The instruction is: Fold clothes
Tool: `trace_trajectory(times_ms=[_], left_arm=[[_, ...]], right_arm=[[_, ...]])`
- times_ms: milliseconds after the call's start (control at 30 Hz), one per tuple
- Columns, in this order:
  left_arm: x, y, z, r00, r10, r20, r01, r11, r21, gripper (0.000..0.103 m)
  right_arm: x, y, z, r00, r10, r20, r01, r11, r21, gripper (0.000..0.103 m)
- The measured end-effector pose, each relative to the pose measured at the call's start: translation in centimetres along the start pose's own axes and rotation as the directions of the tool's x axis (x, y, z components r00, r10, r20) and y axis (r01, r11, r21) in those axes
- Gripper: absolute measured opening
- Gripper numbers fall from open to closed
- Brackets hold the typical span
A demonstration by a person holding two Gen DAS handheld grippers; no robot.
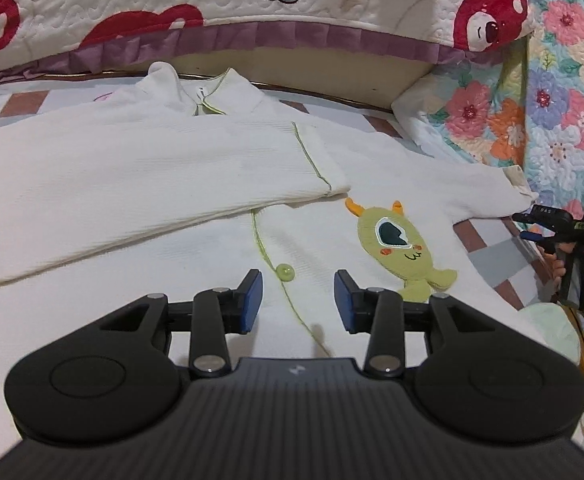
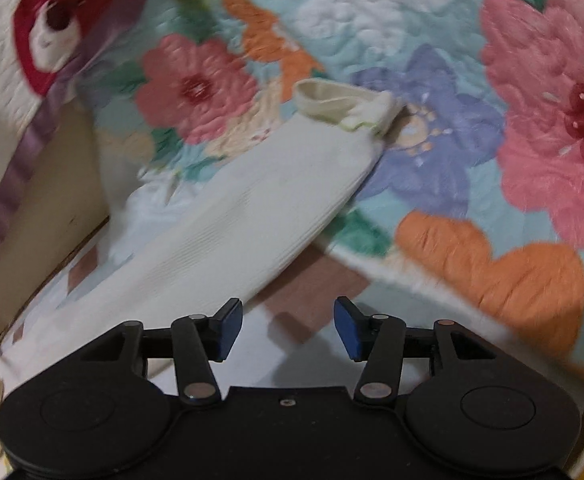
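A cream knitted cardigan [image 1: 139, 184] lies flat on the bed, collar at the far side. It has lime-green trim, a green button [image 1: 285, 272] and a green one-eyed monster patch [image 1: 402, 242]. Its left sleeve is folded across the chest. Its right sleeve [image 1: 488, 188] stretches out to the right. My left gripper [image 1: 298, 300] is open and empty, hovering over the cardigan's front near the button. My right gripper [image 2: 287, 326] is open and empty, just short of the right sleeve [image 2: 251, 220], whose cuff [image 2: 344, 106] rests on the floral quilt. The right gripper also shows in the left wrist view [image 1: 532, 226].
A white quilt with red bears and a purple frill [image 1: 251, 4] lies along the head of the bed. A floral quilt [image 2: 492, 140] is heaped at the right side. The sheet [image 2: 316, 292] has brown and grey checks. A wooden headboard [image 1: 324, 68] runs behind the cardigan.
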State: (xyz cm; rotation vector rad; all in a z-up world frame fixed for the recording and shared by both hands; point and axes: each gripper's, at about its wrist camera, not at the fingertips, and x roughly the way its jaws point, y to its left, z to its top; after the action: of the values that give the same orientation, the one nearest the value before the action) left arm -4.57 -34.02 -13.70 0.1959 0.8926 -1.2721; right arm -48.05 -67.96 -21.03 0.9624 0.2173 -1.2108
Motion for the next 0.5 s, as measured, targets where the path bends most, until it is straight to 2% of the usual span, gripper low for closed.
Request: trace_trajectory(times_ms=[67, 133, 200, 300, 400, 433, 467, 500], left_arm=[[0.0, 0.0, -0.1, 1.000, 0.030, -0.001, -0.030, 1.000, 0.000, 0.038], [-0.1, 0.9, -0.1, 0.998, 0.056, -0.007, -0.056, 0.998, -0.040, 0.038], [-0.3, 2.2, -0.1, 0.998, 0.057, -0.014, -0.058, 0.989, -0.133, 0.038], [-0.4, 4.0, -0.1, 0.998, 0.052, -0.017, -0.055, 0.962, -0.267, 0.038], [-0.3, 3.9, -0.4, 0.998, 0.063, -0.020, -0.066, 0.965, -0.255, 0.038], [-0.4, 3.9, -0.6, 0.997, 0.069, -0.024, -0.073, 0.965, -0.250, 0.038], [-0.4, 3.9, -0.7, 0.997, 0.075, -0.027, -0.079, 0.966, -0.245, 0.038], [-0.5, 4.0, -0.8, 0.996, 0.081, -0.030, -0.086, 0.966, -0.242, 0.038]], right_arm=[[0.6, -1.3, 0.8, 1.000, 0.016, 0.008, -0.017, 0.999, 0.047, 0.057], [1.2, -2.6, 1.6, 0.999, 0.032, 0.016, -0.034, 0.995, 0.093, 0.057], [2.1, -2.1, 2.1, 0.999, 0.024, 0.028, -0.026, 0.996, 0.082, 0.057], [3.6, -0.8, 2.7, 0.999, -0.003, 0.053, 0.001, 0.999, 0.041, 0.057], [4.6, 0.2, 3.2, 0.997, -0.031, 0.076, 0.030, 0.999, 0.022, 0.056], [4.9, 0.3, 3.3, 0.997, -0.037, 0.069, 0.035, 0.999, 0.026, 0.042], [5.2, 0.4, 3.4, 0.997, -0.042, 0.062, 0.040, 0.999, 0.029, 0.005], [5.4, 0.6, 3.4, 0.998, -0.042, 0.052, 0.040, 0.999, 0.029, 0.005]])
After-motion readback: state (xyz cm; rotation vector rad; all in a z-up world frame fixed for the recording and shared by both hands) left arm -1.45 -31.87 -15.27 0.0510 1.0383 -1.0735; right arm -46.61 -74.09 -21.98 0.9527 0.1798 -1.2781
